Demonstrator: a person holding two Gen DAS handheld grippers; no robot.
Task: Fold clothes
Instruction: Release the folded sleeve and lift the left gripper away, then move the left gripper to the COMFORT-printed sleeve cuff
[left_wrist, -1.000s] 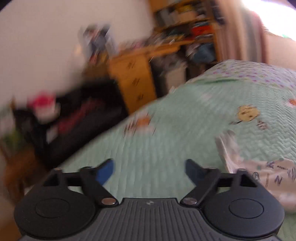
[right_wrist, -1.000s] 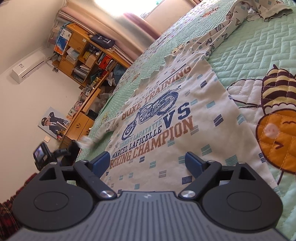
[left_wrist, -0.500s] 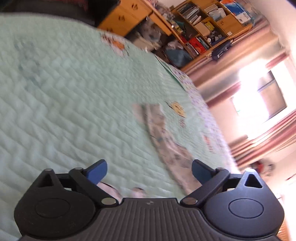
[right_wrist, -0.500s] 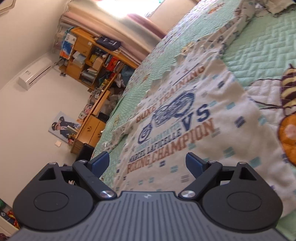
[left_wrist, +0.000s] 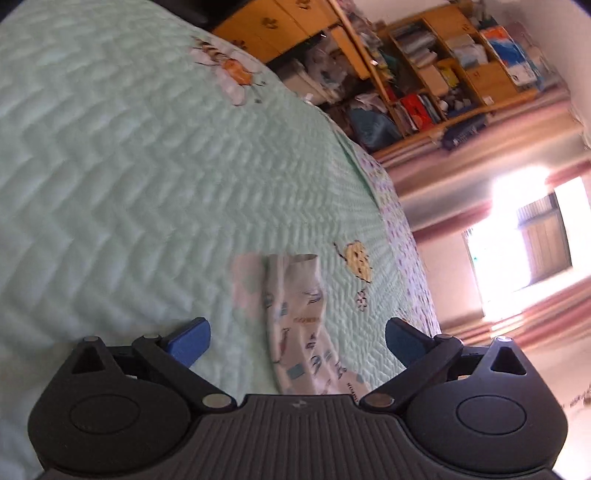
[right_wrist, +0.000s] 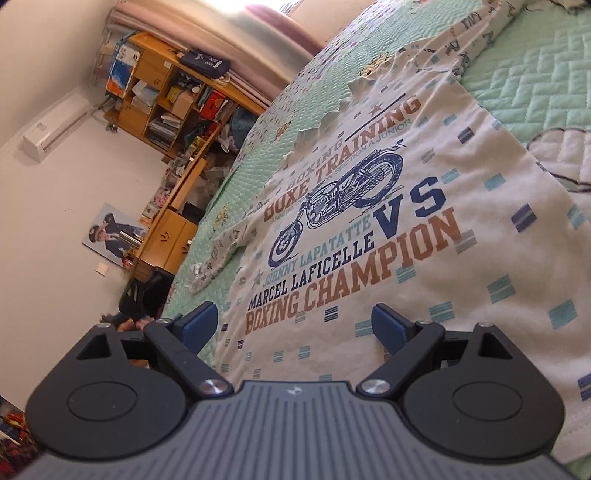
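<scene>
Left hand-held gripper (left_wrist: 297, 339) tilts down, jaws apart over a sleeve (left_wrist: 299, 321); right hand-held gripper (right_wrist: 295, 325) gapes above the shirt (right_wrist: 388, 229).

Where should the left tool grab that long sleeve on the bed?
Probably at the cuff end of the sleeve. It lies flat and straight on the quilt, running away from the open left tool. Come in low from the near side and pinch across its narrow width.
</scene>
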